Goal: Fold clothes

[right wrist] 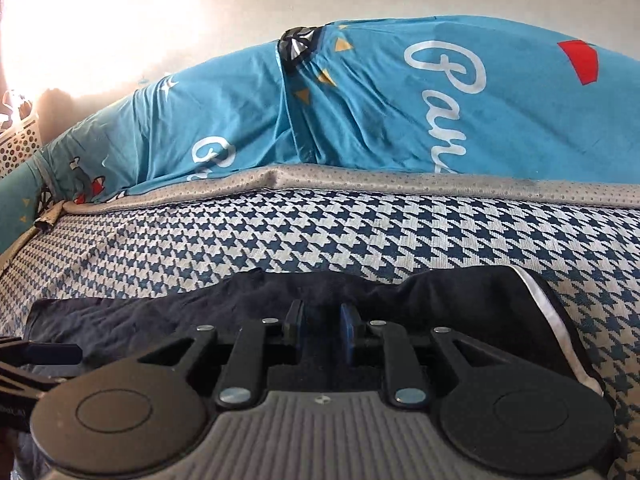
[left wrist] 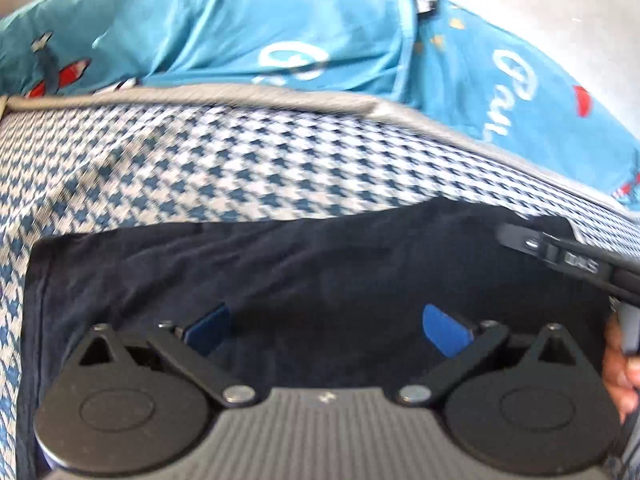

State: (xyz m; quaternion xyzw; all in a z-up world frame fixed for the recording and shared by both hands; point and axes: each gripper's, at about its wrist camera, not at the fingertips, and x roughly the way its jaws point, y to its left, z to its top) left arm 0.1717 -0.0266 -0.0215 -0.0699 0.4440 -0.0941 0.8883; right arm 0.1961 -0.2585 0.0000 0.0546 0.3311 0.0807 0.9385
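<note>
Two turquoise printed pillows [right wrist: 400, 112] back a blue-white houndstooth mattress [right wrist: 320, 232], where the dark navy garment [left wrist: 280, 264] lies. Left gripper [left wrist: 326, 328] gapes wide above it; right gripper [right wrist: 322, 334] stands narrow, grip unclear.

The garment [right wrist: 224, 316] lies flat on the mattress [right wrist: 360, 232], nearest the cameras. Behind it runs the mattress edging [right wrist: 400, 182], and beyond that the pillows [right wrist: 400, 112] (two, side by side) lean against the wall [right wrist: 200, 8]. A basket [right wrist: 20, 144] sits far left.
</note>
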